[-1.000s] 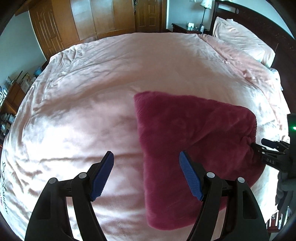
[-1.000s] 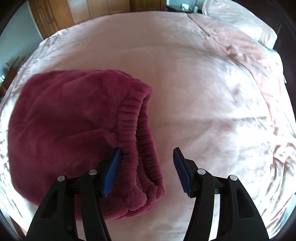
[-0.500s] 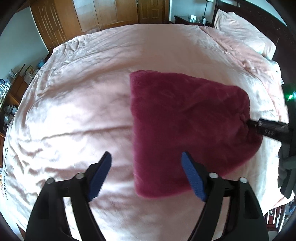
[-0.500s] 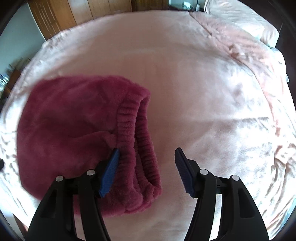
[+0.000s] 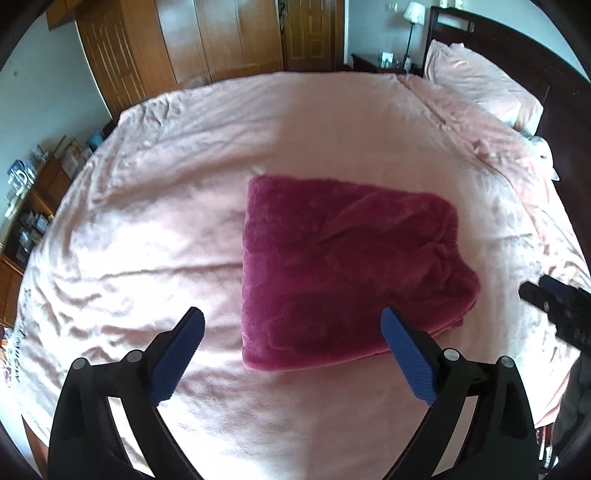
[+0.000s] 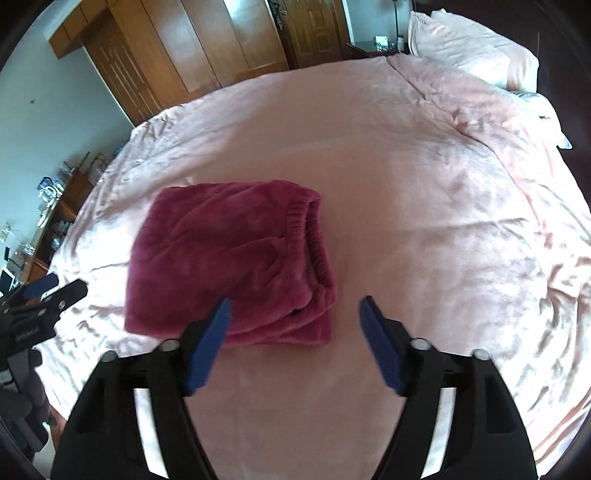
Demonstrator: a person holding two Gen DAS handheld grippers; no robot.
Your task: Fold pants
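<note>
The dark red fleece pants lie folded into a compact bundle on the pink bedspread; the ribbed waistband is on its right side in the right wrist view. My left gripper is open and empty, held above the bundle's near left edge. My right gripper is open and empty, held above the bundle's near right corner. Each gripper shows at the edge of the other's view: the right one, the left one.
Pink pillows and a dark headboard are at the far right. Wooden wardrobes stand behind the bed. A cluttered shelf is at the left. A nightstand with a lamp is beside the headboard.
Both grippers have pulled back and up from the pants, so the bundle looks smaller and farther. The right gripper has left the waistband. The pants stay folded on the bed.
</note>
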